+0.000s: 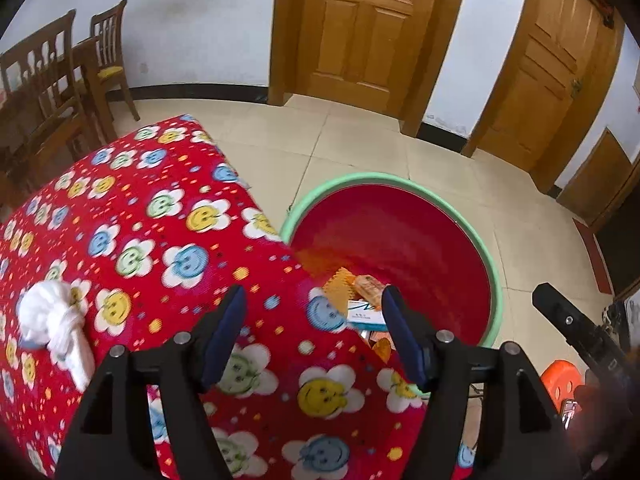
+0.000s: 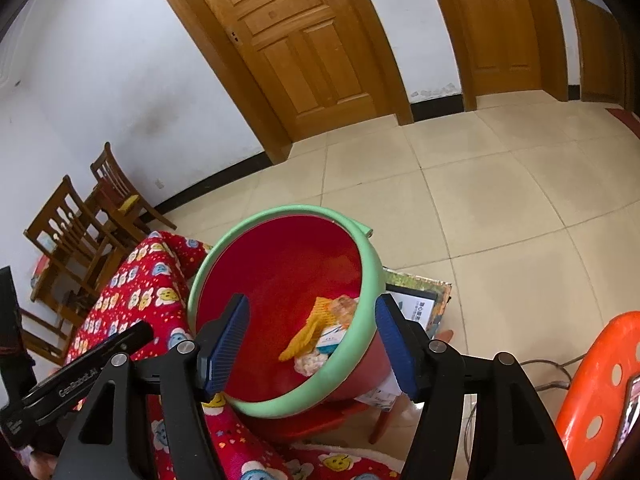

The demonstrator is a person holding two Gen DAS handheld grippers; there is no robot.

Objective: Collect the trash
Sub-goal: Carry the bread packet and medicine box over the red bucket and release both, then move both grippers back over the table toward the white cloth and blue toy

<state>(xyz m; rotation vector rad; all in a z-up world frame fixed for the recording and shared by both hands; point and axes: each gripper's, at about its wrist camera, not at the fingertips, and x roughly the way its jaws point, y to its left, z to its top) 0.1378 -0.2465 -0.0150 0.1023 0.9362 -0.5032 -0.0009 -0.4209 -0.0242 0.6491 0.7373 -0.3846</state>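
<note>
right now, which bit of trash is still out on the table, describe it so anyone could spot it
Start at the table with the red smiley-flower cloth, beside the red bucket with the green rim. Near the cloth's left edge lies a crumpled white tissue wad. It is the only plain white thing on the pattern; the other wrappers are already inside the bucket.

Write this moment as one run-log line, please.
left gripper: open, empty | right gripper: open, empty | bucket: wrappers inside | white tissue: on table
</note>
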